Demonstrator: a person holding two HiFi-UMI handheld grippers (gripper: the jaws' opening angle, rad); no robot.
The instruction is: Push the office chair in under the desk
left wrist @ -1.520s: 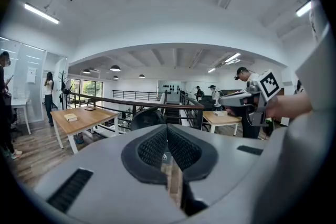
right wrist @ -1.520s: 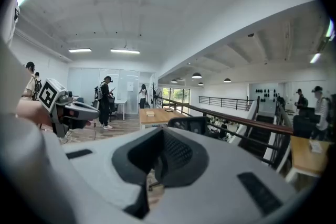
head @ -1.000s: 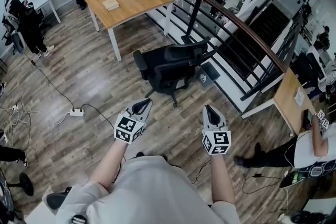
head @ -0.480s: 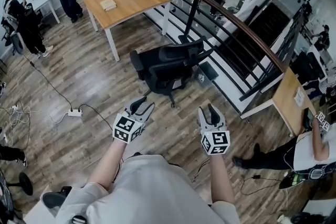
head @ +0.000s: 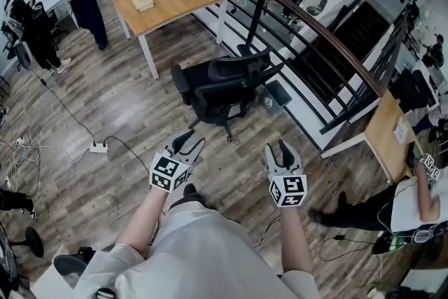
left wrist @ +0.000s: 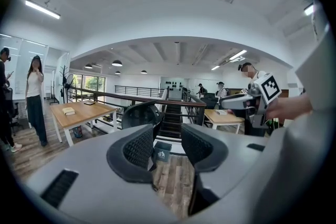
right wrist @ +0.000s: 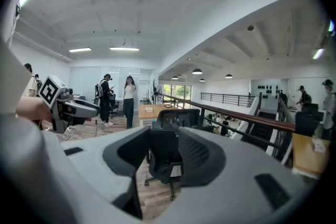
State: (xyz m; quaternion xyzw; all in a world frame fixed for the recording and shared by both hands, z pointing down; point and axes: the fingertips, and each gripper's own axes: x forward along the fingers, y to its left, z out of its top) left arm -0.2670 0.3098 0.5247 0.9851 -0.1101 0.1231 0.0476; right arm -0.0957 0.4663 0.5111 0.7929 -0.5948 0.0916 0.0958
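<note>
The wooden floor (head: 119, 115) fills most of the head view, with a dark railing (head: 315, 35) curving across the right side. A light wooden desk (head: 175, 0) stands at the top left. The office chair (head: 224, 87) stands out on the open floor between that desk and the person holding the grippers. It is close to the railing, apart from the desk's nearest leg, and not under the top.

Only the head view shows this layout from above, plus a white power strip (head: 99, 148) and its cable on the floor. The right gripper view alone shows the chair (right wrist: 165, 157) framed in the gap between its jaws, down to the wheeled base. The left gripper view catches just the chair's curved back (left wrist: 140, 113) beyond 1 jaw.

The chair is black, with a mesh back, armrests and a star base on casters.

The left gripper (head: 186, 142) and right gripper (head: 281, 149) are held side by side, well short of the chair. Both pairs of jaws have just been opening and now stand part-way apart, with nothing held between them.

A book (head: 144, 3) lies on the desk.
</note>
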